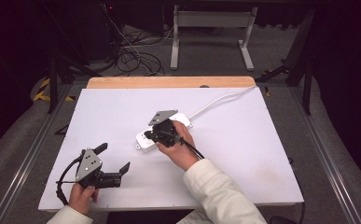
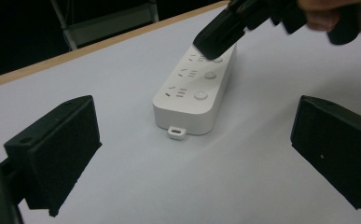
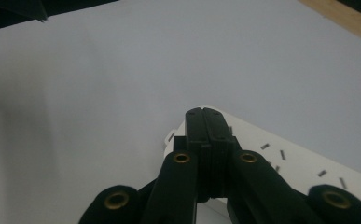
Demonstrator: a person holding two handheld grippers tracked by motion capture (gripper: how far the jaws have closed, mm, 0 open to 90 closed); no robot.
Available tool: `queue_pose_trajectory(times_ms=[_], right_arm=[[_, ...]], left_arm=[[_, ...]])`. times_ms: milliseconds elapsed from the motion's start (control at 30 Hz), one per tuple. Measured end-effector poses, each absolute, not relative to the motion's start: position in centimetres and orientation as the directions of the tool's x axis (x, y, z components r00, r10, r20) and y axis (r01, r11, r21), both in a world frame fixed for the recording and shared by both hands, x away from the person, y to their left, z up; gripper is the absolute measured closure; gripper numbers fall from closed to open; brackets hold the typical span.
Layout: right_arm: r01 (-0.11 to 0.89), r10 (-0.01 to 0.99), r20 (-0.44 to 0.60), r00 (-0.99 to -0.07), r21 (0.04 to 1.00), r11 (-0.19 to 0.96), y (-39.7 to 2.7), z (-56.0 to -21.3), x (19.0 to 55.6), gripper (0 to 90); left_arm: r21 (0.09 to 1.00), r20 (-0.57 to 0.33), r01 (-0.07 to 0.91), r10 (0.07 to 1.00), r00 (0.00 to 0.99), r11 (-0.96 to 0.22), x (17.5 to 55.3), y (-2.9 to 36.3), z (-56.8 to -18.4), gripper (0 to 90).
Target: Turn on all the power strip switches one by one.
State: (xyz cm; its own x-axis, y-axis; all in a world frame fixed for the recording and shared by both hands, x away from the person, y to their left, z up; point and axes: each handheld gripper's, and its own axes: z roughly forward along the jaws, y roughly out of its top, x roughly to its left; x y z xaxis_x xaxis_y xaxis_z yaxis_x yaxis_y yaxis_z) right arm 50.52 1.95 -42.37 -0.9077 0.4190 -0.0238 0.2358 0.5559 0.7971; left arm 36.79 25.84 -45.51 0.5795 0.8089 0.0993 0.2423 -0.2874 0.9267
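High view: a white power strip [image 1: 162, 133] is seen lying flat near the middle of the white bench [image 1: 243, 154], set at a slant, with its white cable [image 1: 220, 100] running off toward the far right corner, where a strip of bare wood [image 1: 169, 82] edges the bench. From the left gripper view, three rows of sockets with a round button beside each are made out on the strip's [image 2: 192, 91] top face, and a small tab is seen at its near end. The right claw [image 1: 152, 135] is held over the strip, its jaws pressed together with nothing between them; in the left gripper view its closed black tip [image 2: 214, 44] is placed at the farthest button, though whether it touches the strip cannot be told. In the right gripper view the shut jaws are seen side by side above the strip's [image 3: 308, 168] white top, with socket slots visible to their right. The left claw [image 1: 115, 158] is held well apart from the strip, low over the near left part of the bench, its jaws spread wide and empty and pointed toward the strip. A pale sleeve [image 1: 215, 191] is seen on the right forearm.
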Motion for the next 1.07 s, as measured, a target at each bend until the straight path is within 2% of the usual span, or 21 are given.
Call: queue_pose_trajectory(times_ms=[33,100,200,267,367,633,733,900,967,1067], right_arm=[[0.235,0.420,-0.020,-0.907,0.803,0.547,1.5,-41.9,50.4,90.0],[0.226,0.444,-0.033,-0.895,0.826,0.517,0.5,-41.2,50.2,64.3],[0.225,0.457,-0.028,-0.889,0.843,0.488,-0.9,-40.3,50.0,50.1],[0.262,0.481,-0.005,-0.877,0.833,0.487,-1.8,-39.8,49.7,41.7],[0.238,0.509,-0.040,-0.860,0.850,0.469,-3.4,-39.0,48.5,30.6],[0.220,0.554,-0.024,-0.832,0.903,0.370,-11.0,-39.0,45.3,20.5],[0.248,0.582,0.002,-0.813,0.906,0.343,-14.5,-40.3,44.4,17.6],[0.283,0.646,0.017,-0.763,0.907,0.311,-20.4,-44.0,42.3,18.0],[0.305,0.666,0.017,-0.746,0.898,0.318,-22.2,-45.6,41.5,18.1],[0.302,0.651,0.018,-0.759,0.895,0.328,-23.5,-45.8,41.0,18.2]], left_arm=[[0.928,0.102,0.239,0.809,0.579,-0.288,36.8,25.9,-45.5,2.0],[0.930,0.103,0.234,0.810,0.577,-0.285,36.6,25.9,-45.4,1.9],[0.928,0.105,0.236,0.810,0.577,-0.288,36.5,25.8,-45.4,1.9],[0.929,0.110,0.231,0.810,0.576,-0.290,36.5,25.8,-45.4,1.9],[0.928,0.109,0.233,0.809,0.578,-0.291,36.5,25.7,-45.4,1.9],[0.928,0.114,0.230,0.810,0.575,-0.293,36.5,25.8,-45.4,1.9],[0.926,0.130,0.221,0.809,0.574,-0.306,36.4,25.6,-45.3,1.9],[0.917,0.166,0.208,0.801,0.576,-0.340,36.2,25.4,-45.3,1.9],[0.919,0.158,0.211,0.802,0.575,-0.333,36.3,25.3,-45.3,1.9],[0.922,0.150,0.211,0.802,0.579,-0.325,36.3,25.3,-45.4,1.9]])
